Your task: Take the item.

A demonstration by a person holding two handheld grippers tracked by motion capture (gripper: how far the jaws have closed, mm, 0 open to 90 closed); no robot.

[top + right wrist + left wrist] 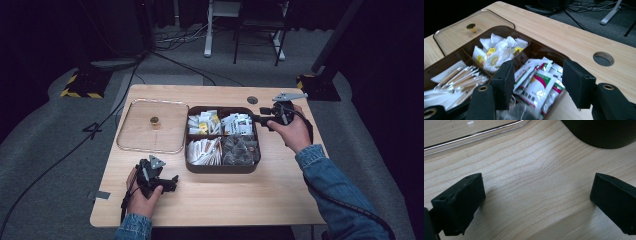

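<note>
1. I had the left gripper (172, 181) low over bare table (225, 200), jaws spread and holding nothing; the left gripper view showed only wood grain between them.
2. The clear lid (152, 126) lay flat left of the box (221, 139).
3. The sachets (537, 86) sat in the box's far right compartment. I judged them light, soft and slippery, best pinched by an edge.
4. My right gripper (262, 120) hung at the box's right rim, jaws spread. The right gripper view showed printed packets that the high view blurred.

The counter (529, 182) is pale wood with wavy grain. The lid (145, 131) is clear, shiny plastic. The packets (536, 87) look glossy. The box (220, 167) is dark brown plastic.
</note>
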